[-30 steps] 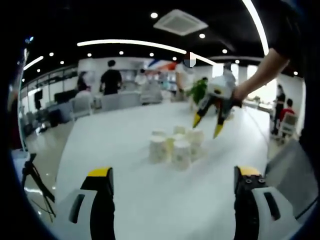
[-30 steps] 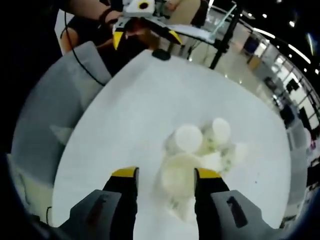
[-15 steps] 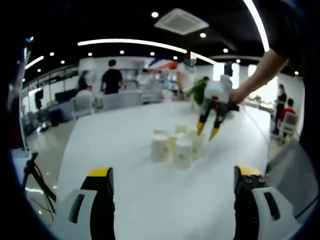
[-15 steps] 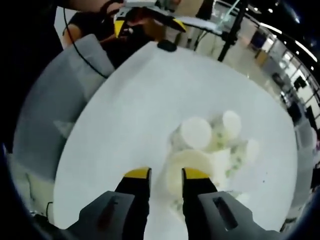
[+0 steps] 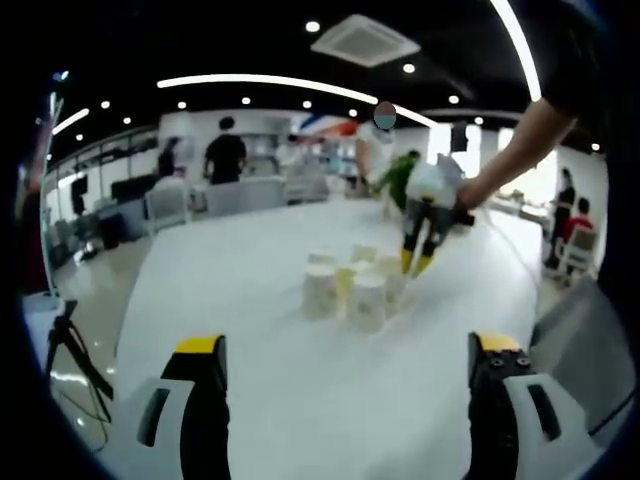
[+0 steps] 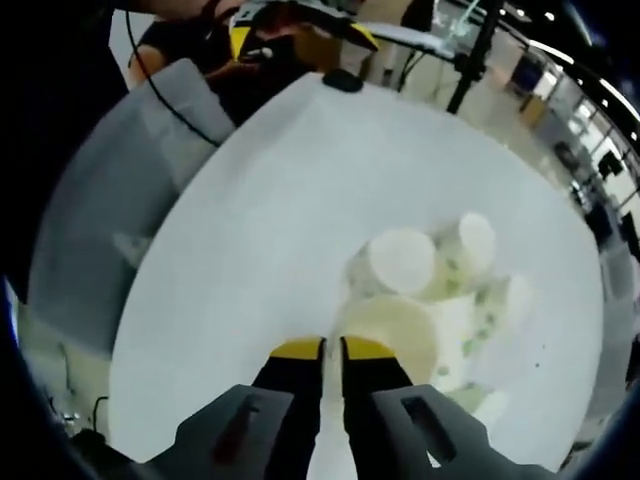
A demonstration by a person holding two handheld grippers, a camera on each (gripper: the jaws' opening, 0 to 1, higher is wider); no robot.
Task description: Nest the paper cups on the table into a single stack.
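A: Left gripper view, item one: white table (image 5: 260, 390), long, running away from the camera. Condition?

B: Bare along the near edge. Same table (image 6: 250, 240) in the right gripper view, seen from above, rounded edge toward a grey chair (image 6: 110, 210).

A: Item two: paper cups (image 5: 352, 290).

B: One tight cluster, upright, mouths up, touching one another, about mid-table, nearer the right edge than the left. From above, cups (image 6: 430, 285) show white rims and faint green print on the sides. Exact count cannot be told.

A: Item three: left gripper (image 5: 345, 360).

B: Jaws spread wide, yellow-tipped, nothing between them, low over the near edge, well apart from the cluster.

A: Item four: right gripper (image 6: 322, 348).

B: Jaws nearly together, only a thin slit between the yellow tips. Tips sit at the rim of the nearest cup (image 6: 395, 325); whether they pinch its wall cannot be told. From the other side, right gripper (image 5: 414, 262) points down at the cluster's far right corner, held by a person's hand (image 5: 470, 190).
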